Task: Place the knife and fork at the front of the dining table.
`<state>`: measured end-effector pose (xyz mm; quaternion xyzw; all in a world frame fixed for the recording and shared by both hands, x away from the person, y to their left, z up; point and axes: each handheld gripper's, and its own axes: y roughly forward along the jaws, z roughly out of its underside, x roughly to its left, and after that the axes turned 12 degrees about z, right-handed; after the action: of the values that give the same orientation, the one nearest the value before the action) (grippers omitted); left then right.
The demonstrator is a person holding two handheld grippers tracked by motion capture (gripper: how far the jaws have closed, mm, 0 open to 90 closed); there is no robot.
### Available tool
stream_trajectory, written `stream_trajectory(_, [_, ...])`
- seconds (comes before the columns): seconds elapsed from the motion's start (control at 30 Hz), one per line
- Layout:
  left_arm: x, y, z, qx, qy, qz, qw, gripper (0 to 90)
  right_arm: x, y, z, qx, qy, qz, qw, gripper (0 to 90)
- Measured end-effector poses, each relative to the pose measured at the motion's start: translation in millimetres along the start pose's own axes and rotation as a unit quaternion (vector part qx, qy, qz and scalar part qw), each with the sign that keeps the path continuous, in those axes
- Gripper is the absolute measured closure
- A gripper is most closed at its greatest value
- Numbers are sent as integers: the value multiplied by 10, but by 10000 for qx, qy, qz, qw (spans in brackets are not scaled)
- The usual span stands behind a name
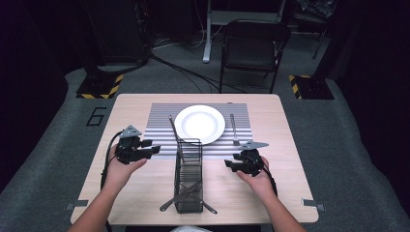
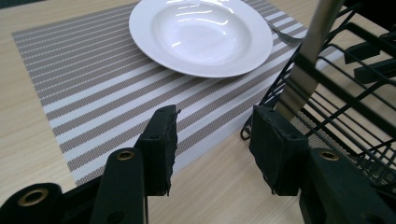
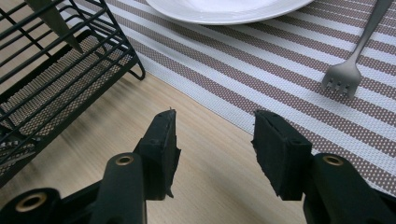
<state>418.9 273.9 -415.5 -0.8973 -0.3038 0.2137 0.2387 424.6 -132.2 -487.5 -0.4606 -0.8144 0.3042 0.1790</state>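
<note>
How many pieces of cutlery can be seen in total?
4, maybe more hidden: a fork lies on the placemat right of the plate; a knife leans in the wire caddy; two utensils cross at its near end.

A single digit, 6 (image 1: pixel 97 116), is marked in dark strokes on the grey floor (image 1: pixel 53 159) (just left of the table's (image 1: pixel 145 203) far corner); nothing else reads. The plate and cutlery bear no lettering.

Black wire cutlery basket (image 1: pixel 189 176) lengthwise on table between grippers, one silver utensil (image 1: pixel 176 136) leaning upright inside its far end.
</note>
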Motion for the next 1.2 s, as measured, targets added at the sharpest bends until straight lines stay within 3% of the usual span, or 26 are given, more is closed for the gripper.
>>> stream_trajectory(0.23, [-121,-4,-150,-20,146,204,9997,511,5,7,9,89,50,36,9999,473])
stream_trajectory(0.57, [-274,93,-309,1,395,294,9988,537,-25,2,10,145,198,-9,9997,499])
stream_trajectory(0.77, [-328,179,-361,-4,316,411,9987,542,-15,-6,8,144,151,-36,9998,520])
stream_trajectory(1.2, [-363,365,-426,-49,371,480,9981,609,-23,-8,12,187,207,-58,9996,532])
